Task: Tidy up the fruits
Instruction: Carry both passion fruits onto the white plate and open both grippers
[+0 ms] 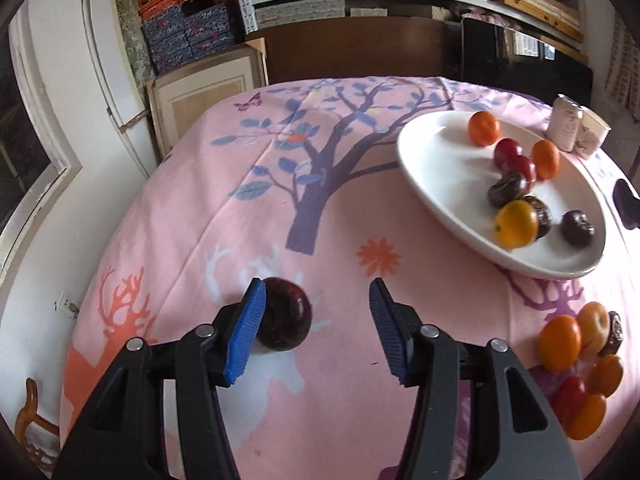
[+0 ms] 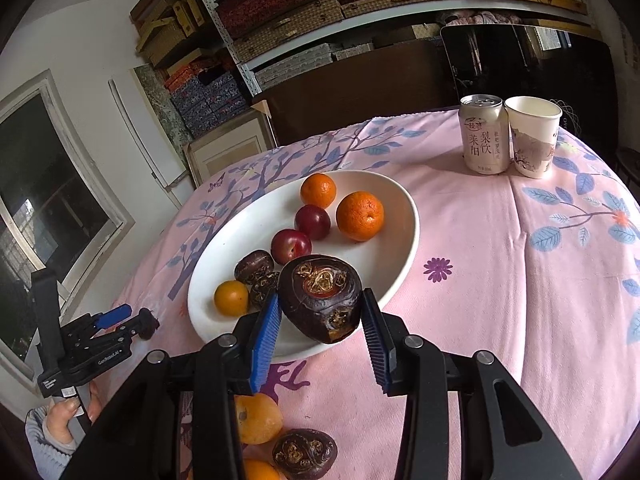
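Holding a water chestnut over the plate's near rim

Gripping from both sides, the right gripper (image 2: 320,300) has its ribbed blue pads pressed on a large water chestnut (image 2: 316,288), a dark, glossy, blunt-cornered lump with a reddish crown of dry curled husk. It hangs just above the near edge of the white plate (image 2: 240,232), a smooth, shallow oval dish.

On the plate lie two dimpled oranges (image 2: 360,216) towards its far side, two shiny red plums (image 2: 291,246) at its middle, two smaller dark chestnuts (image 2: 254,266) nearer, and a smooth yellow-orange fruit (image 2: 231,298) by its near left rim.

Left of the plate, the left gripper (image 1: 318,286) stands with its jaws apart. A dark round fruit (image 1: 286,314), maroon and polished with faint rings, rests on the cloth just against the inner face of the left-hand pad; the other pad is well clear of it. A hand (image 2: 68,412) in a pale knitted sleeve holds this gripper's black handle.

The plate sits on a pink tablecloth (image 1: 240,220), soft and creased, printed with a purple tree, blue leaves and orange deer. On the near side of the plate, a loose heap of fruit (image 1: 560,344) lies on the cloth: rounded orange pieces, a red one and a dark wrinkled one, touching each other.

Beyond the plate, to its far right, a pale metal drink can (image 2: 482,136) stands upright, touching a white paper cup (image 2: 532,136) with a printed branch
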